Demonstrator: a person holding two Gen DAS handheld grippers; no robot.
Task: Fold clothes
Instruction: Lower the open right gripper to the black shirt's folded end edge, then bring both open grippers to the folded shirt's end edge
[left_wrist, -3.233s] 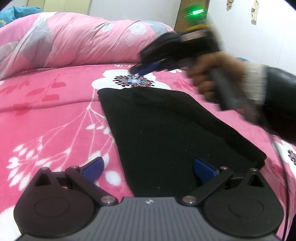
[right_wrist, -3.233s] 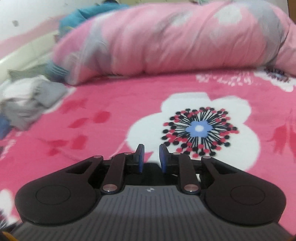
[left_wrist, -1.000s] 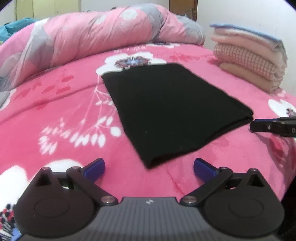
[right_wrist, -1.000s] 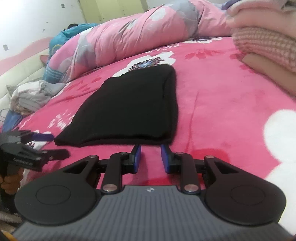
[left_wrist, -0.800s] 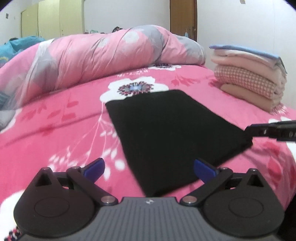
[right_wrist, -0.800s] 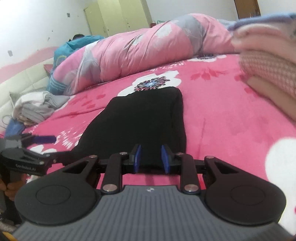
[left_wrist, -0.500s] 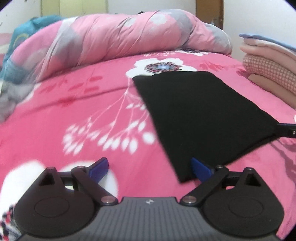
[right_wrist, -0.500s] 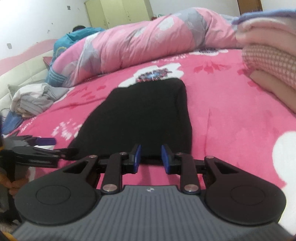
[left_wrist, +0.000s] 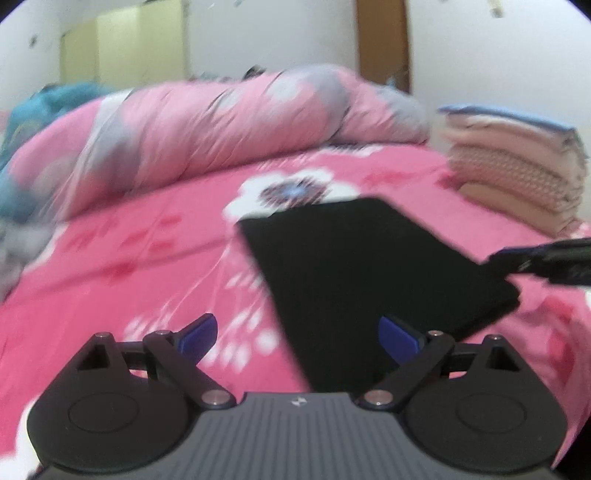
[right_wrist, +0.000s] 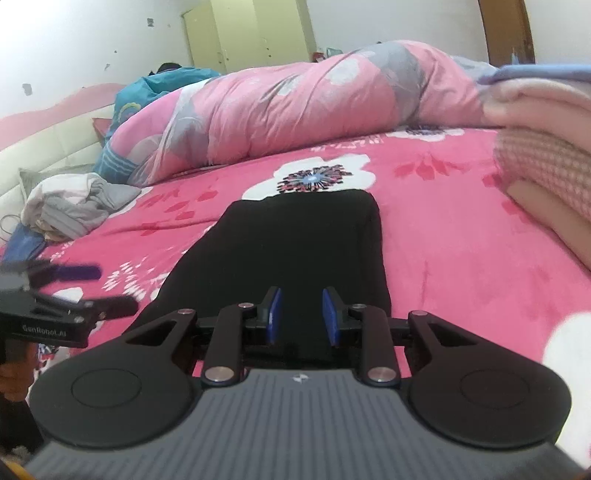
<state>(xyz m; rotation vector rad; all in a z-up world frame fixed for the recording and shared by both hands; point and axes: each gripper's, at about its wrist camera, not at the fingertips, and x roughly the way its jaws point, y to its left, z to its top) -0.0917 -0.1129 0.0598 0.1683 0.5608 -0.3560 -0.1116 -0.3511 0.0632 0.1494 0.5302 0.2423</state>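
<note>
A black folded garment (left_wrist: 369, 266) lies flat on the pink flowered bed (left_wrist: 110, 277). My left gripper (left_wrist: 297, 326) hovers at its near left corner. The jaws are wide and closing, and the pads touch nothing. In the right wrist view the same garment (right_wrist: 295, 243) stretches away from my right gripper (right_wrist: 301, 314), which hangs over its near end. Those blue pads stand a narrow gap apart with nothing pinched. The left gripper (right_wrist: 107, 288) shows at the left edge, the right gripper (left_wrist: 509, 260) at the garment's right corner.
A stack of folded clothes (left_wrist: 517, 162) stands on the bed to the right, close to the right gripper's side (right_wrist: 546, 155). A rolled pink quilt (right_wrist: 295, 96) lines the far side. Crumpled grey and white clothes (right_wrist: 74, 206) lie at the far left.
The right gripper has come forward over the garment's near end. The left view has swung and tilted up. The left jaws have narrowed a little. The garment has not moved.
</note>
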